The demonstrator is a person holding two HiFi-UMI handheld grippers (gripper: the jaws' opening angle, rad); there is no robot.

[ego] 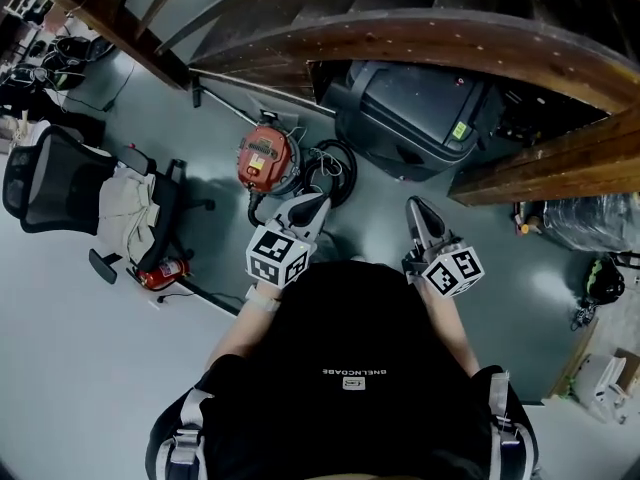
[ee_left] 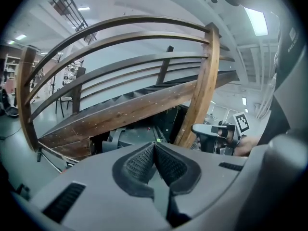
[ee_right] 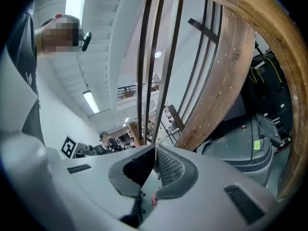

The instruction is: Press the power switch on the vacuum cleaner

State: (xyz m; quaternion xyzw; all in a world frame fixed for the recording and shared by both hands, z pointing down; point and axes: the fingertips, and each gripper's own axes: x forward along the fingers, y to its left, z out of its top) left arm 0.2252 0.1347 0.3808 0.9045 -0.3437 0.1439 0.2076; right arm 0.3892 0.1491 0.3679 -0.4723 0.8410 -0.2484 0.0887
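Observation:
The vacuum cleaner (ego: 264, 156) is a red canister standing on the grey floor, with a coiled black hose (ego: 333, 171) at its right. Only the head view shows it. My left gripper (ego: 320, 201) is shut and empty, held above the floor just right of and nearer than the canister, over the hose. My right gripper (ego: 414, 206) is shut as well, further right and away from the vacuum. In the left gripper view the pads (ee_left: 154, 147) meet, pointing at the wooden stair. The right gripper view shows its pads (ee_right: 155, 150) closed too.
A curved wooden stair rail (ego: 420, 38) crosses overhead. Under it sits a large dark grey machine (ego: 415, 108). A black office chair (ego: 70, 188) with cloth on it and a red fire extinguisher (ego: 160, 273) stand at the left. Bags (ego: 600, 278) lie at the right.

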